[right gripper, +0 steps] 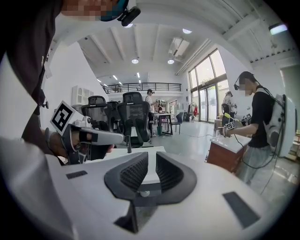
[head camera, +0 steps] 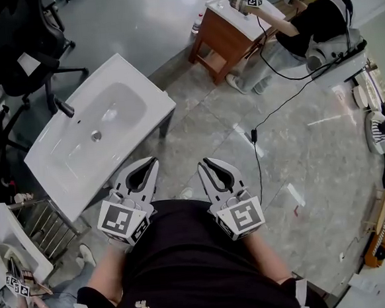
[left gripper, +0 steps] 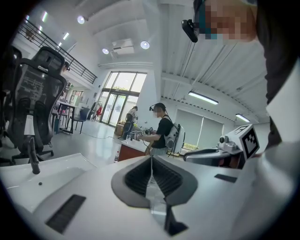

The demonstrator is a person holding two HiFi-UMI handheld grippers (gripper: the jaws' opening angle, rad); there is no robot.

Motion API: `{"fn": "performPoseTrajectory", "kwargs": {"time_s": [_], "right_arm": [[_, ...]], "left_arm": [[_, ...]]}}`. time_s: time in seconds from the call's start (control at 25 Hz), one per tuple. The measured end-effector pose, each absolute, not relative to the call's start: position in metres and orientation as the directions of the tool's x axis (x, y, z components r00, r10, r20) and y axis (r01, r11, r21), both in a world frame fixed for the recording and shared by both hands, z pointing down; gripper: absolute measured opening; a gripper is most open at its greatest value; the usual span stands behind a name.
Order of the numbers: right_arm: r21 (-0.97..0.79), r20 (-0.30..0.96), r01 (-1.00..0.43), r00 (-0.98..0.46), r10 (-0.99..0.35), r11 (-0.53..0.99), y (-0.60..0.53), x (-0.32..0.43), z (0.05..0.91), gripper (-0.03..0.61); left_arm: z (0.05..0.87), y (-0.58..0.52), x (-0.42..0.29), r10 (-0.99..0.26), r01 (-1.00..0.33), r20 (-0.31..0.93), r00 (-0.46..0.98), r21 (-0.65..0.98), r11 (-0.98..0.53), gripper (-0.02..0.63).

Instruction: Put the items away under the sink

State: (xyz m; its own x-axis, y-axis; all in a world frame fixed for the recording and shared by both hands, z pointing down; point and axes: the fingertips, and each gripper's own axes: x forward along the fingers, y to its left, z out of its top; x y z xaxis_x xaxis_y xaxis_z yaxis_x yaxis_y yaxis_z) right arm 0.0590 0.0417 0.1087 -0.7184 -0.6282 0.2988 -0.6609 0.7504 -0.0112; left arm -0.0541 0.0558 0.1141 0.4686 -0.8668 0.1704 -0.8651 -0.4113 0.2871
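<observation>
The white rectangular sink [head camera: 145, 98] has a shallow basin and a dark faucet [head camera: 63, 107].

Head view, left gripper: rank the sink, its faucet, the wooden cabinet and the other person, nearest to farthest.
From the left gripper:
1. sink, just ahead and to the left.
2. faucet, at the sink's far left edge.
3. wooden cabinet, across the floor, up and to the right.
4. other person, beyond the cabinet at the top right.
</observation>
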Motion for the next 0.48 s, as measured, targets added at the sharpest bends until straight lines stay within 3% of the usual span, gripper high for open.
{"fn": "performPoseTrajectory", "kwargs": {"time_s": [0.48], "right_arm": [[-0.033,0.288,-0.694,-0.696,-0.658,0.719,0.042,0.074,0.109,0.067]], "left_arm": [[0.114,0.061,-0.050,-0.871,-0.881,0.199,0.449,0.259,-0.396,0.024]]}}
